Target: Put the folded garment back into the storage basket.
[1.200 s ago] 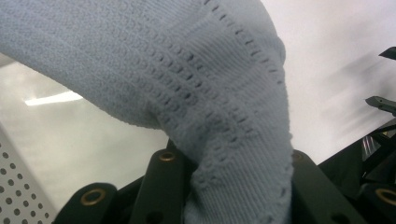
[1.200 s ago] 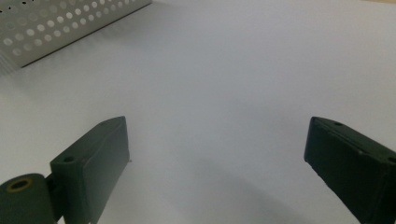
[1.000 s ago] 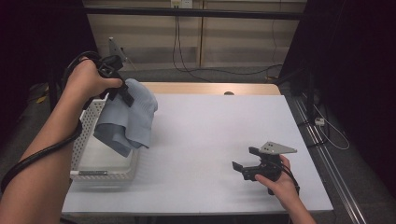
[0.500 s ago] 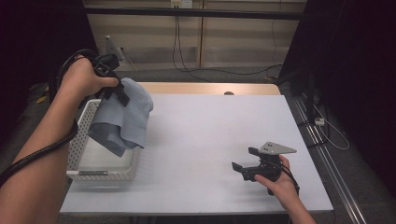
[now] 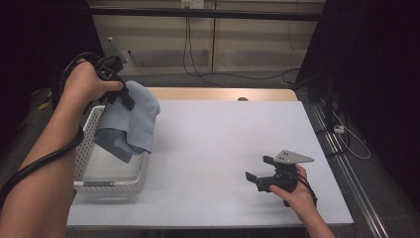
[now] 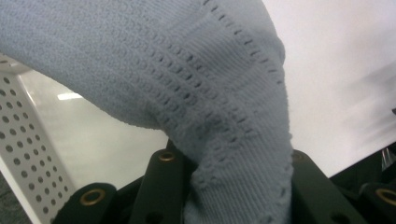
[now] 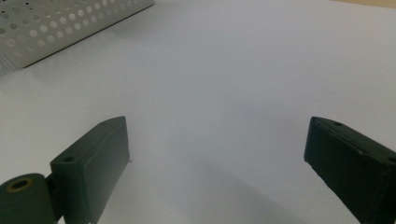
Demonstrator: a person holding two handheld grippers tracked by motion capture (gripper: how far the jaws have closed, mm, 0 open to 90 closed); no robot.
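Free room and obstacles. The white bench lies bare between the perforated basket at its left edge and the right claw, which rests near the front right corner with jaws wide apart and nothing between them. The blue knitted cloth, pinched in the left claw, hangs over the basket's right rim and partly blocks its opening. The basket's near half stays open from above.

A lab-like recording booth: white table between black curtains, cables trailing down a slatted wall.
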